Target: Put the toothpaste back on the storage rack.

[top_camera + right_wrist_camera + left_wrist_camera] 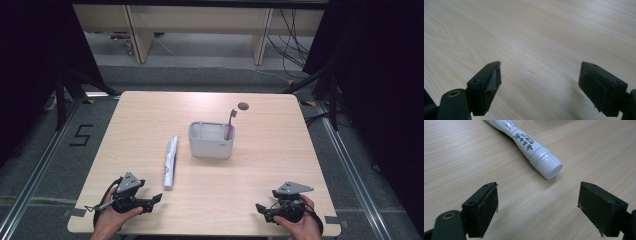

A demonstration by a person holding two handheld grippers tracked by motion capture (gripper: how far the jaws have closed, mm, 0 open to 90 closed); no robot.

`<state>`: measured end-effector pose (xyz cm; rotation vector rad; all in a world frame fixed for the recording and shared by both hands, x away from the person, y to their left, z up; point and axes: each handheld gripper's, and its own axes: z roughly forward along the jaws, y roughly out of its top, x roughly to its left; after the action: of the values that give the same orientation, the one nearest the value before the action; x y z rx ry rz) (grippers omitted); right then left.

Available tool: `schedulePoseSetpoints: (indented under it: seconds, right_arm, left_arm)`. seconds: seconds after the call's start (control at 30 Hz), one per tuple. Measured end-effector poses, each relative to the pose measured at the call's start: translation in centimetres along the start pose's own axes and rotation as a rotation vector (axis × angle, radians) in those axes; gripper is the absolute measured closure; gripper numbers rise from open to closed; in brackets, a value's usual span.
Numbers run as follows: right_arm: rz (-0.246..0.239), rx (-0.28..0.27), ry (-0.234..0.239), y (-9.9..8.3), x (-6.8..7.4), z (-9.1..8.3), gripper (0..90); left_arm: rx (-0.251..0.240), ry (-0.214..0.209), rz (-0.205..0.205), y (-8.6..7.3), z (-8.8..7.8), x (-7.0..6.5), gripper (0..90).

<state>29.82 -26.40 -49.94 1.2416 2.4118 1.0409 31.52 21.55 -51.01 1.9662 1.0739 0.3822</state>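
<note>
Toothpaste tube lies lengthwise, cap toward person

toothpaste tube lies left of the holder — toothbrush stands inside.

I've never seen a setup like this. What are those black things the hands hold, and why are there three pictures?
A person holds hand-operated tongs, one per hand: the left tongs and the right tongs. Both are open and hold nothing. One picture looks down from above; the other two come from cameras riding on each pair of tongs. On the pale wooden table lie a white toothpaste tube and a grey plastic holder with a red toothbrush standing in it. The left tongs point at the tube's cap.
</note>
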Motion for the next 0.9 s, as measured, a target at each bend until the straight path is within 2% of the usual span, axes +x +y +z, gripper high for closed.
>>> schedulePoseSetpoints:
  seconds: [0.1, 0.17, 0.2, 0.27, 0.37, 0.4, 0.43, 0.47, 0.57, 0.67, 0.7, 0.77, 0.8, 0.83, 0.87, 0.9]
  right_arm:
    - [0.017, 0.001, 0.003, -0.1, 0.1, 0.1, 19.8]
    - [0.021, 0.007, 0.002, 0.0, 0.2, 0.0, 20.0]
    - [0.008, -0.004, 0.01, 0.0, 0.2, 0.1, 20.1]
    - [0.01, -0.005, 0.01, 0.0, 0.2, 0.1, 20.0]
    - [0.011, -0.002, -0.002, 0.0, 0.1, 0.1, 20.1]
    - [0.026, 0.003, -0.001, 0.1, 0.1, 0.0, 20.1]
    - [0.029, -0.002, 0.009, 0.0, 0.1, 0.1, 20.1]
    - [0.029, -0.002, 0.009, 0.0, 0.1, 0.1, 20.1]
    - [0.022, 0.005, 0.01, 0.1, 0.1, 0.1, 20.1]
    - [0.015, -0.001, 0.001, 0.0, 0.0, 0.2, 20.2]
    - [0.016, 0.0, 0.002, 0.0, 0.0, 0.2, 20.3]
    - [0.015, 0.005, 0.002, 0.0, 0.0, 0.2, 20.3]
    - [0.027, 0.007, 0.005, 0.1, 0.0, 0.2, 20.4]
    - [0.027, 0.007, 0.005, 0.1, 0.0, 0.2, 20.4]
    - [0.057, 0.019, 0.016, 0.1, 0.3, 0.2, 20.5]
    - [0.018, -0.004, 0.011, 0.0, 0.0, 0.4, 20.6]
  left_arm:
    - [-0.016, 0.001, -0.012, 0.2, 0.1, 0.0, 15.8]
    - [0.012, 0.004, 0.016, 0.4, 0.0, 0.2, 15.8]
    - [-0.011, 0.008, -0.006, 0.5, 0.1, 0.1, 15.9]
    - [0.003, 0.006, 0.009, 0.7, 0.0, 0.3, 15.9]
    - [-0.02, 0.016, -0.007, 1.5, -0.1, 0.2, 15.9]
    - [-0.003, 0.018, 0.005, 1.7, -0.2, 0.4, 15.9]
    - [-0.019, 0.019, -0.013, 1.9, 0.0, 0.4, 16.0]
    - [-0.019, 0.019, -0.013, 1.9, 0.0, 0.4, 16.0]
    - [0.015, 0.021, -0.005, 2.7, 0.2, 0.8, 16.5]
    - [0.004, 0.034, -0.019, 3.6, 0.7, 1.2, 16.5]
    - [0.022, 0.03, -0.022, 4.2, 1.1, 1.3, 16.5]
    - [0.027, 0.031, -0.025, 4.4, 1.3, 1.4, 16.5]
    - [0.048, 0.024, -0.024, 5.0, 1.8, 1.4, 16.7]
    - [0.048, 0.024, -0.024, 5.0, 1.8, 1.4, 17.1]
    - [0.067, 0.021, -0.016, 5.2, 2.0, 1.4, 17.1]
    - [0.08, 0.021, -0.016, 5.5, 2.2, 1.4, 17.1]
